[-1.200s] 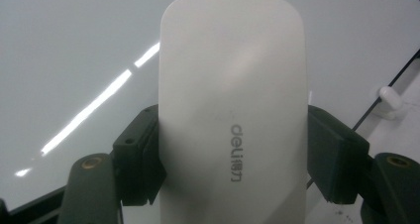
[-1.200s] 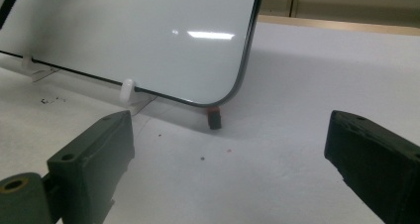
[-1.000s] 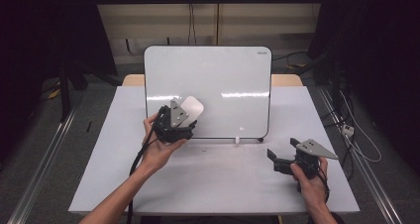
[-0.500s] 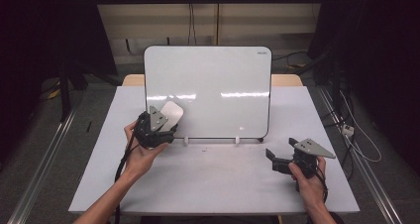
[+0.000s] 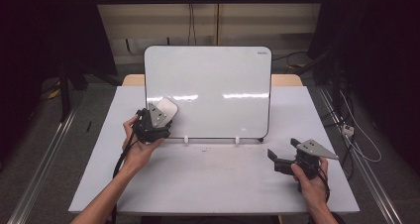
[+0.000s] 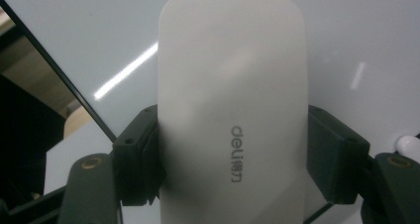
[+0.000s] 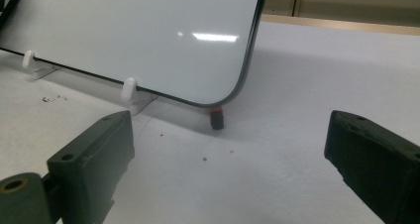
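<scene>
High view: the left gripper (image 5: 159, 119) holds a white eraser (image 5: 166, 107) against the lower left corner of the whiteboard (image 5: 208, 80), which looks clean (wiping seems nearly done). The right gripper (image 5: 285, 159) rests low over the table (image 5: 208, 184), to the right.

Left gripper view: jaws clamp the eraser's (image 6: 230, 110) sides.

Right gripper view: jaws stand wide apart, empty, facing the board's corner.

A lab: black curtains (image 5: 44, 35), floor rails (image 5: 44, 159), dangling cables (image 5: 190, 16).
</scene>
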### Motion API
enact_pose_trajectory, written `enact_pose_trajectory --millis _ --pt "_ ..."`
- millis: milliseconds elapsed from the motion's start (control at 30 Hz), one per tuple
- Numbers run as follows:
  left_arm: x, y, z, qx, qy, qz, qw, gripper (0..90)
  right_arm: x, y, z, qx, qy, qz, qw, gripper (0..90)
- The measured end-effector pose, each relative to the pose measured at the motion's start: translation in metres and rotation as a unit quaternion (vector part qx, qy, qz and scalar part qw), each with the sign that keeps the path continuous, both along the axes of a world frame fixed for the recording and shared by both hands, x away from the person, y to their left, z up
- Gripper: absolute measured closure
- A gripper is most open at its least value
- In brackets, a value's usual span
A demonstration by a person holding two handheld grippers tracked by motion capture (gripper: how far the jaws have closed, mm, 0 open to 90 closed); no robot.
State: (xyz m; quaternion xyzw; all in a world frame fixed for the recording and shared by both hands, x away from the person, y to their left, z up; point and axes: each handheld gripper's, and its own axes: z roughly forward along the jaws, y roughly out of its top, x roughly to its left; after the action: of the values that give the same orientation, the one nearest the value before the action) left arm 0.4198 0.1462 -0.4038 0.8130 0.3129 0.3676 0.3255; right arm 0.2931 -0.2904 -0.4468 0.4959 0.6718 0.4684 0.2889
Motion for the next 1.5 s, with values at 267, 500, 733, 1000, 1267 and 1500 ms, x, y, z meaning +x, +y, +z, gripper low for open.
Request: enact_pose_trajectory --millis 267,500,733,1000,1267,1500 --pt "-0.001 0.0 0.002 -0.011 0.007 0.002 0.9999 30.0 0.002 0.0 -0.001 0.002 0.002 -0.001 1.0 5.1" --pt "-0.005 0.002 0.007 -0.025 0.006 -0.002 0.9997 21.5 0.002 0.0 -0.001 0.002 0.001 0.001 1.0 5.2" --pt "-0.006 0.006 0.013 -0.073 0.024 -0.004 0.997 9.1 0.003 0.0 -0.001 0.0 0.002 -0.001 1.0 5.3" --pt "-0.016 0.014 0.021 -0.11 0.053 -0.018 0.9923 4.7 0.001 0.003 0.0 -0.002 0.002 0.0 1.0 5.4" --pt "-0.031 0.033 0.013 -0.154 0.089 -0.011 0.984 4.6 0.002 0.004 0.0 -0.002 0.004 0.002 1.0 5.4" --pt "-0.047 0.047 0.009 -0.161 0.085 -0.02 0.9831 5.0 0.002 0.004 -0.001 -0.004 0.006 0.001 1.0 5.4"
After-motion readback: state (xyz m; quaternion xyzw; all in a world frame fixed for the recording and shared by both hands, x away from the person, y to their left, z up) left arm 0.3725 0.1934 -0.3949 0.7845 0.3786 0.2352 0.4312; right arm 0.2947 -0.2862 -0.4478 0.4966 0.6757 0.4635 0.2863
